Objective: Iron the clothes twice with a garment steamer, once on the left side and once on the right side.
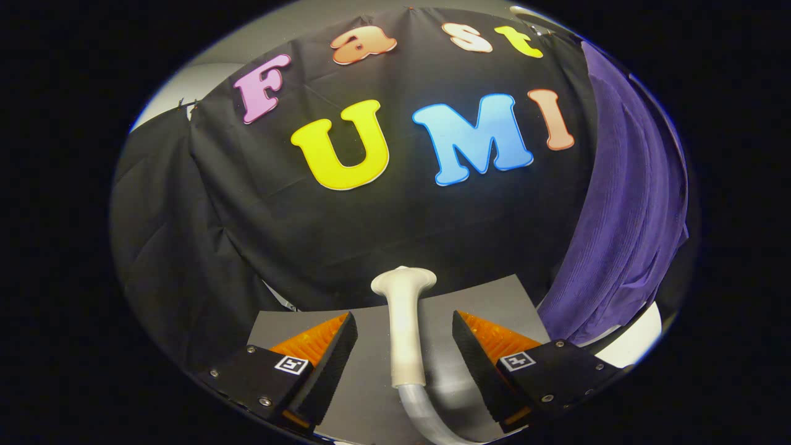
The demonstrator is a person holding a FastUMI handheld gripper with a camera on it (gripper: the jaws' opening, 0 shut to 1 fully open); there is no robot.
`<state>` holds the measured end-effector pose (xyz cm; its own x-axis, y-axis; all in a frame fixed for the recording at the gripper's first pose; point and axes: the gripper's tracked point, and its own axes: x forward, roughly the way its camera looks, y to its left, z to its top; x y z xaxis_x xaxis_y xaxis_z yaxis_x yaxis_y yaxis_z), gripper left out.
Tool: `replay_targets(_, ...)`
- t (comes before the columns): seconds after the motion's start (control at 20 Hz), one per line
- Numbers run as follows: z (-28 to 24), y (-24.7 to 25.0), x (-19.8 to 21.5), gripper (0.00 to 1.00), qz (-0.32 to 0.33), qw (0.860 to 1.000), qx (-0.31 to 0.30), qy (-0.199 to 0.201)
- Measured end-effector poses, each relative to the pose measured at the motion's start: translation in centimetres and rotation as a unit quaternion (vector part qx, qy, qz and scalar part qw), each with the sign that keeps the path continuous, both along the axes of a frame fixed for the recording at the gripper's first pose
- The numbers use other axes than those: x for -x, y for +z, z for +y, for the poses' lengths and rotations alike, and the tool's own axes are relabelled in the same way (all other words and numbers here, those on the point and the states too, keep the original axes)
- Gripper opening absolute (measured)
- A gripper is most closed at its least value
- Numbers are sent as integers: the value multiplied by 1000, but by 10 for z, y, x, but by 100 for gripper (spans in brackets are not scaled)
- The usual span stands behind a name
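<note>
The gripper [405, 346] sits at the bottom centre of the frame with its two fingers spread wide. Each finger [321, 364] is a black wedge with an orange ribbed inner pad and a small square marker on its top face. Neither finger touches anything; the gripper holds nothing.

Between the fingers lies the steamer [403, 327], a pale off-white wand resting on the grey surface [364, 395]. Its handle runs from the lower centre of the frame up toward the middle, and its flared head points away, just beyond the fingertips, close to the far edge of the surface. There is a clear gap between the handle and each pad, a little wider on the left than on the right. At the near end of the handle a grey hose [426, 417] comes out and bends toward the lower right, passing under the base of the right finger.

The clothes [624, 204] hang at the right of the frame: a purple, finely ribbed garment draped in long vertical folds from the upper right down to the right edge of the surface. It is well apart from the steamer and beyond the right finger. Its lower hem ends just above a white curved object [636, 337] at the lower right, too cut off to identify.
</note>
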<state>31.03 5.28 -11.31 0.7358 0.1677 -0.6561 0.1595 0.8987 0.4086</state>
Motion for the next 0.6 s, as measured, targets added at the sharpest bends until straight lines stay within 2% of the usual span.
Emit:
replay_targets(0.2,4,-42,-19,95,74,997,-17,-11)
replay_targets(0.5,26,-68,-37,94,115,992,-42,-8)
replay_targets(0.6,32,-82,-40,92,125,992,-31,-4)
